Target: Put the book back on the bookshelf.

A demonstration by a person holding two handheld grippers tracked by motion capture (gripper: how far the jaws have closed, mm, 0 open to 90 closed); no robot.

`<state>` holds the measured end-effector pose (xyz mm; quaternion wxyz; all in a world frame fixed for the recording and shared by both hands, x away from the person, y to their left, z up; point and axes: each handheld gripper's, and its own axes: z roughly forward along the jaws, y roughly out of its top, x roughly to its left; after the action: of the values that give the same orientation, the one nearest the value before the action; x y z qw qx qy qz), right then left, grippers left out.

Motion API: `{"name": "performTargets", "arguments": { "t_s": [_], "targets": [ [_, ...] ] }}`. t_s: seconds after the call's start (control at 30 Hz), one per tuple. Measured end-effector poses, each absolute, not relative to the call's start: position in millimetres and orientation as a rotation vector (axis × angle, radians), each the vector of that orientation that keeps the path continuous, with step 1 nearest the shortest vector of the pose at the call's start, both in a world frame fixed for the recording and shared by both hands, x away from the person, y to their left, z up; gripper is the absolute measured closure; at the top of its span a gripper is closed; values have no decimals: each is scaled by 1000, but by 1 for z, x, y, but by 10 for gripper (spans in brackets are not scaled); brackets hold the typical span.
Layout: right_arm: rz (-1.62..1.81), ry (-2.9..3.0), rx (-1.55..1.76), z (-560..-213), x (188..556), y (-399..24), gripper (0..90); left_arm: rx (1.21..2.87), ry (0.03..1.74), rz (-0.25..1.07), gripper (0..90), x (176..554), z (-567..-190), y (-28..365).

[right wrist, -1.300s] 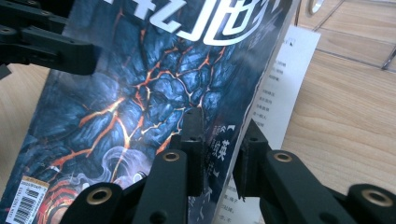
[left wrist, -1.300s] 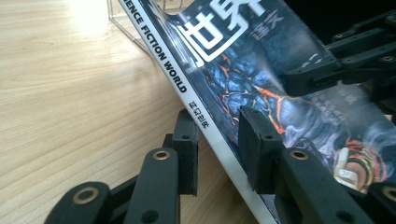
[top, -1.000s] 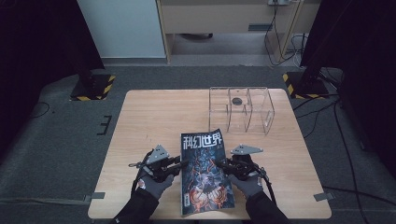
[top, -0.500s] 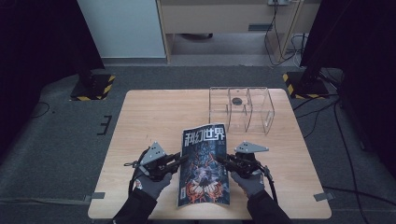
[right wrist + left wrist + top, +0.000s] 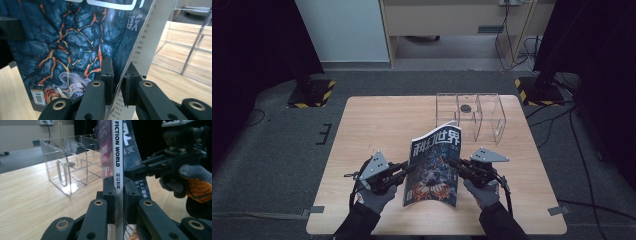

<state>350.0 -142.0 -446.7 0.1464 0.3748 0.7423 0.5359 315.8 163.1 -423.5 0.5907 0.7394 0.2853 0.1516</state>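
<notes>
high view: both tongs (image 5: 408, 169) (image 5: 454, 163) grip upright magazine (image 5: 434, 167).

The magazine's (image 5: 117, 157) white spine reads "FICTION WORLD" above the characters 科幻世界; its front cover (image 5: 435, 162) carries 科幻世界 in large white characters.

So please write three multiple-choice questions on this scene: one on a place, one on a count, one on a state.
1. Where is the clear acrylic organiser?
A. far right part of the table
B. near left corner
C. on the floor

2. How many tools hold the magazine?
A. none
B. one
C. two

3. How is the magazine?
A. flat on the table
B. raised, nearly upright
C. inside the organiser

Answers: 1 A, the high view shows it beyond the magazine, to the right. 2 C, the left tool clamps the spine and the right tool the opposite edge. 3 B, its cover faces the person.
</notes>
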Motion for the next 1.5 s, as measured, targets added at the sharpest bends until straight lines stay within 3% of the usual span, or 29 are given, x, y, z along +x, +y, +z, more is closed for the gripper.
{"name": "performTargets", "arguments": {
  "t_s": [0.23, 0.33, 0.67, 0.97, 1.33, 1.5],
  "targets": [
    [1554, 2137, 1085, -449, 351, -144, 769, 1730, 665, 339, 824, 313, -425, 167],
    [1540, 2142, 1098, -452, 353, -145, 668, 1734, 667, 329, 823, 312, -427, 170],
    [1535, 2155, 1102, -456, 357, -145, 603, 1765, 608, 332, 824, 307, -426, 171],
    [1609, 2130, 1098, -454, 359, -150, 791, 1774, 575, 349, 822, 307, -421, 169],
    [1635, 2063, 977, -442, 351, -152, 819, 1768, 540, 400, 819, 302, -421, 172],
    [1659, 2074, 955, -442, 348, -151, 850, 1774, 564, 370, 765, 305, -426, 173]
  ]
}}
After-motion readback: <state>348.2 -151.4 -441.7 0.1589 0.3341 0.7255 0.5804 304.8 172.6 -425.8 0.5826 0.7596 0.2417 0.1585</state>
